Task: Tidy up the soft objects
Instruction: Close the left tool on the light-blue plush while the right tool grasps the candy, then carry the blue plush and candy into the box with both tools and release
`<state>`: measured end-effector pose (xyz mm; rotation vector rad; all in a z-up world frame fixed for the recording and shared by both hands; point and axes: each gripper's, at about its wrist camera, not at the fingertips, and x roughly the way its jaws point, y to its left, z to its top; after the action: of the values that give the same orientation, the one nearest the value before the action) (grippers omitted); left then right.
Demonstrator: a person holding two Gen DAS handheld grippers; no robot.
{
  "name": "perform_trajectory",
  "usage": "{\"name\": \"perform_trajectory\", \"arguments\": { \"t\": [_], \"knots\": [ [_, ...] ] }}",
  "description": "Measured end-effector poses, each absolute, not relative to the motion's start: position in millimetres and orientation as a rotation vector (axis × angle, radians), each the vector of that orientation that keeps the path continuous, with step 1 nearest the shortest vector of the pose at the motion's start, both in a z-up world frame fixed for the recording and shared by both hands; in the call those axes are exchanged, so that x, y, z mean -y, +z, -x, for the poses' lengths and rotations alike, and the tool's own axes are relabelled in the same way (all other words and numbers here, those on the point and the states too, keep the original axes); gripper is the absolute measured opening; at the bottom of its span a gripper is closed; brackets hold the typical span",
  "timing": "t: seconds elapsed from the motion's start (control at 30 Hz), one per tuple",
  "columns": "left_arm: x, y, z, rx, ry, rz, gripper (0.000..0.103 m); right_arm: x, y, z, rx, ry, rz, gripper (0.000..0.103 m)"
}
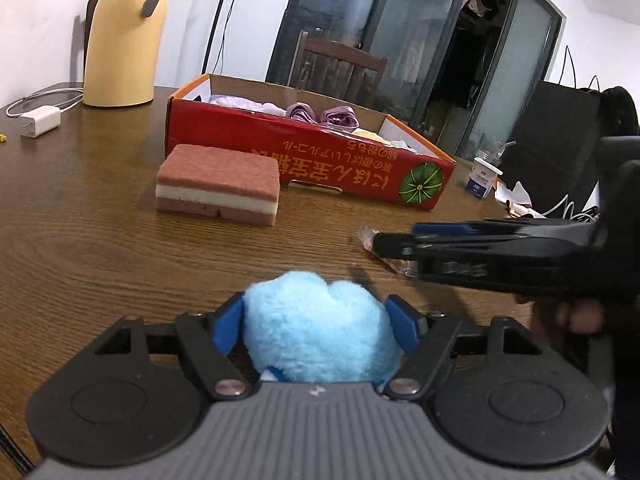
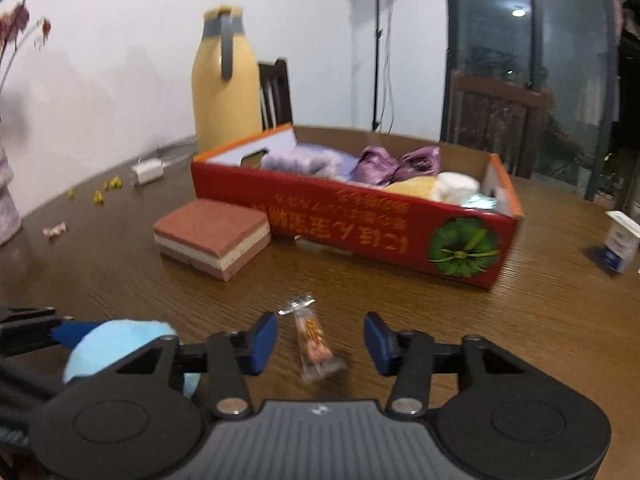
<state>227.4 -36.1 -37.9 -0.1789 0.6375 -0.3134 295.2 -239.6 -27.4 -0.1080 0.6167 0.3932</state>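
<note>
Left gripper (image 1: 318, 322) clenched on blue plush ball (image 1: 320, 332) above wooden table (image 1: 80, 240). Right gripper (image 2: 320, 340) released, straddling candy wrapper (image 2: 316, 340). Red cardboard box (image 2: 360, 232) holds purple cloth bundles (image 2: 396, 162), white roll (image 2: 458, 186). Layered sponge (image 2: 212, 238) just beside box.

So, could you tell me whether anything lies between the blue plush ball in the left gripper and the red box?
The pink-and-white sponge sits against the red box wall, left of the plush ball's straight path; the rest is bare table.
</note>
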Motion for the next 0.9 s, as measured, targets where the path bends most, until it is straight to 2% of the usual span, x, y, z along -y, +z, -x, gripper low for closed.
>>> {"name": "perform_trajectory", "arguments": {
  "t": [0.03,0.1,0.2,0.4,0.7,0.9],
  "knots": [
    [36,-38,-227,-0.636,-0.313,0.180,0.073,236,-30,-297,-0.623,0.397,0.124,0.040],
    [36,-37,-227,-0.636,-0.315,0.179,0.072,232,-35,-301,-0.640,0.411,0.127,0.023],
    [37,-38,-227,-0.635,-0.334,0.183,0.071,231,-37,-300,-0.638,0.409,0.120,0.015],
    [42,-34,-211,-0.590,-0.321,0.131,0.070,246,-29,-274,-0.610,0.403,0.067,0.014],
    [52,-33,-162,-0.613,-0.369,0.153,0.070,291,-12,-180,-0.556,0.365,-0.034,0.014],
    [56,-11,-146,-0.537,-0.372,0.119,0.070,304,-4,-153,-0.513,0.348,-0.064,0.014]
  ]
}}
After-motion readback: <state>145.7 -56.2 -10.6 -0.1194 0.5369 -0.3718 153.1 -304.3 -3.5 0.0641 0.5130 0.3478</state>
